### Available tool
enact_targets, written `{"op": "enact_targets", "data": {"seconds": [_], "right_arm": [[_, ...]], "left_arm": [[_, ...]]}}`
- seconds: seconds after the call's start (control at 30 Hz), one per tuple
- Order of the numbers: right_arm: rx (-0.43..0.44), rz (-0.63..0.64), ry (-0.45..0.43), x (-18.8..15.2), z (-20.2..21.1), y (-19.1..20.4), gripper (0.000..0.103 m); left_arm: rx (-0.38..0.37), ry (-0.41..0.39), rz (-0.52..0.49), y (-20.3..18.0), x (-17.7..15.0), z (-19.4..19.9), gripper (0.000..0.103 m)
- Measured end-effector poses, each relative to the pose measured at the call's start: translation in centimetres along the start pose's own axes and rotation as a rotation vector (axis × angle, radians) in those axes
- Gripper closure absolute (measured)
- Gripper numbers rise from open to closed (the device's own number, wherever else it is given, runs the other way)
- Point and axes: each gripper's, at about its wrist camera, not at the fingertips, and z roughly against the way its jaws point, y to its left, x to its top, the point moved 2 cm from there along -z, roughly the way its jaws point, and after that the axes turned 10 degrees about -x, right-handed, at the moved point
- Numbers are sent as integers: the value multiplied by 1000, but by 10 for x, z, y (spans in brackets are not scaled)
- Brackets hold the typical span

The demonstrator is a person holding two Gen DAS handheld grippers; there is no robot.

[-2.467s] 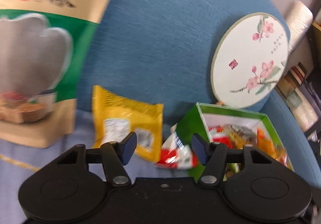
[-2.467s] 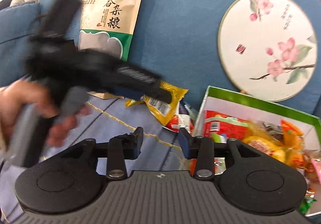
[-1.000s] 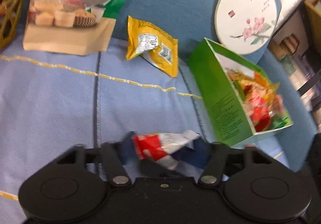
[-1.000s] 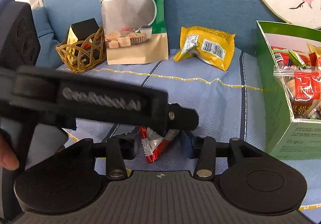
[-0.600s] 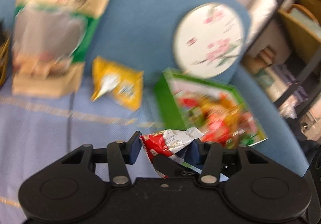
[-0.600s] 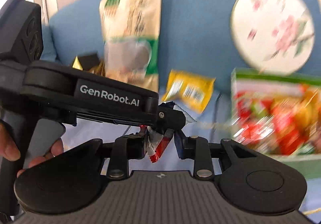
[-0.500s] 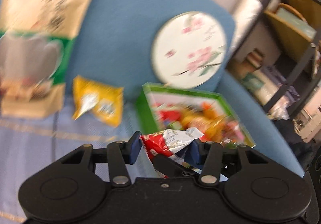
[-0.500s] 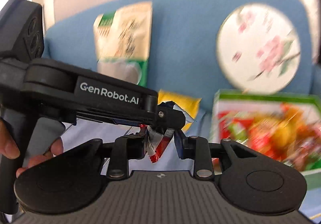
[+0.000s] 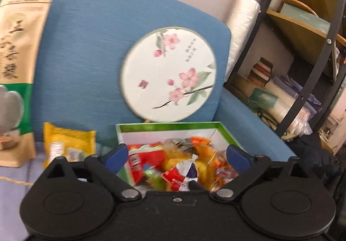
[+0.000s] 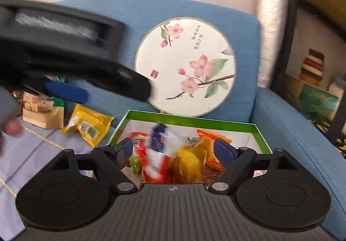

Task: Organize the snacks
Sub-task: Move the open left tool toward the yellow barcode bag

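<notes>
Left tool (image 9: 177,157) gapes above red packet (image 9: 180,177).

It looks like a home living room. A blue sofa (image 10: 281,111) stands beside a cluttered storage shelf (image 9: 302,50).

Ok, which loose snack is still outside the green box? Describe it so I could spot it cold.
Start at the blue sofa and find the round blossom-painted fan leaning on its backrest. Below the fan sits the green box of snacks; just left of it, on the seat, lies a yellow packet. It is the only plain yellow wrapper with a white barcode label, far smaller than the tall tan grain bag beyond it.
</notes>
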Motion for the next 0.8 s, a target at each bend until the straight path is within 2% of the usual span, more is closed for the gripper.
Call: {"op": "enact_targets", "data": {"seconds": [0.13,0.23,0.43,0.57,0.8], "right_arm": [[19,-30,-15,-2,8,9,0],[40,-77,-57,11,16,22,0],[157,-116,-141,42,34,59,0],[220,-88,-162,47,44,84,0],[290,-86,-125,47,50,106,0]], "left_arm": [[74,-10,39,23,4,34,0],[124,-43,73,40,9,68,0],[218,-91,83,60,11,122,0],[245,-94,104,67,7,144,0],[261,-106,116,71,4,157,0]]}}
